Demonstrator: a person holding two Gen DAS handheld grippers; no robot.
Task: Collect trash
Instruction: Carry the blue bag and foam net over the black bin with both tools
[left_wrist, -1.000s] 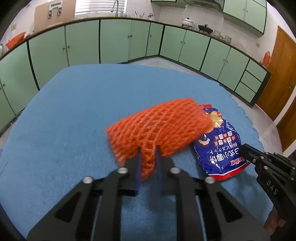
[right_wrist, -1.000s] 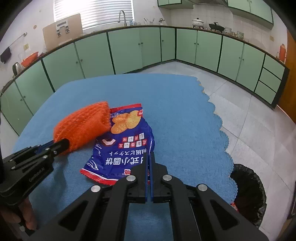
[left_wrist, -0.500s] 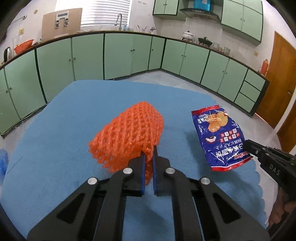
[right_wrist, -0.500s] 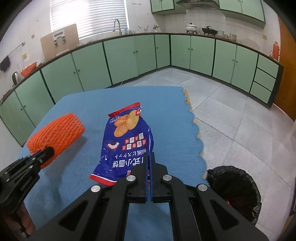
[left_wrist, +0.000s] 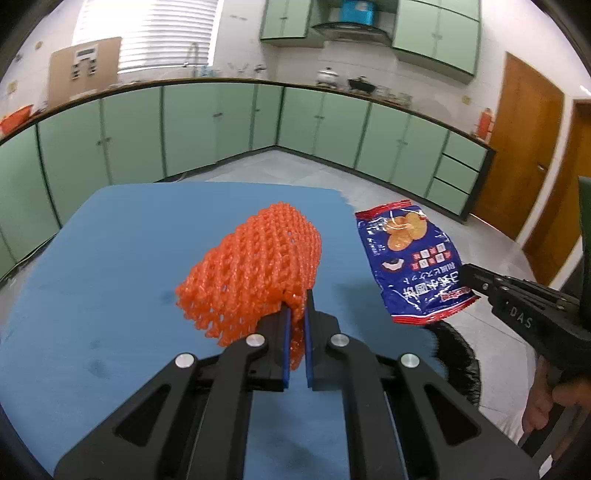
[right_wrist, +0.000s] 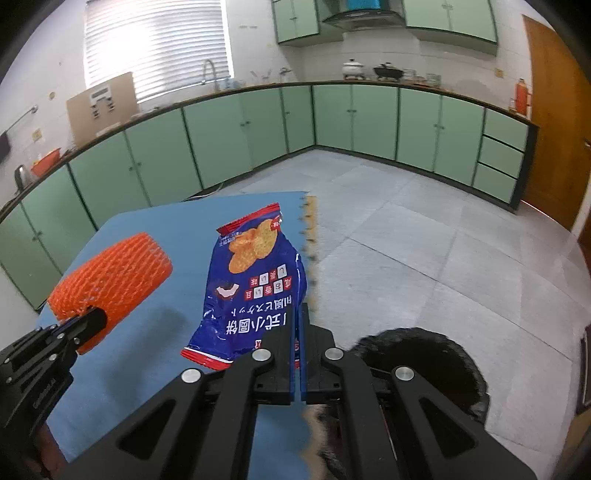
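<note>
My left gripper (left_wrist: 296, 314) is shut on an orange foam net sleeve (left_wrist: 255, 273) and holds it up above the blue table (left_wrist: 129, 236). The sleeve also shows at the left of the right wrist view (right_wrist: 110, 280). My right gripper (right_wrist: 297, 325) is shut on the bottom edge of a blue snack bag (right_wrist: 255, 284) and holds it in the air at the table's right edge. The bag shows at the right of the left wrist view (left_wrist: 413, 262), held by the right gripper (left_wrist: 469, 280). A black-lined trash bin (right_wrist: 417, 365) sits on the floor just below and right of the right gripper.
The bin's rim also shows low right in the left wrist view (left_wrist: 461, 365). The table's scalloped right edge (right_wrist: 310, 236) borders a grey tiled floor (right_wrist: 443, 236). Green cabinets (right_wrist: 258, 129) line the far walls. A wooden door (left_wrist: 528, 147) stands at the right.
Both grippers have lifted their items off the table and moved right. The snack bag now hangs at the table's edge near the bin, and the bin is closer in the right wrist view.
</note>
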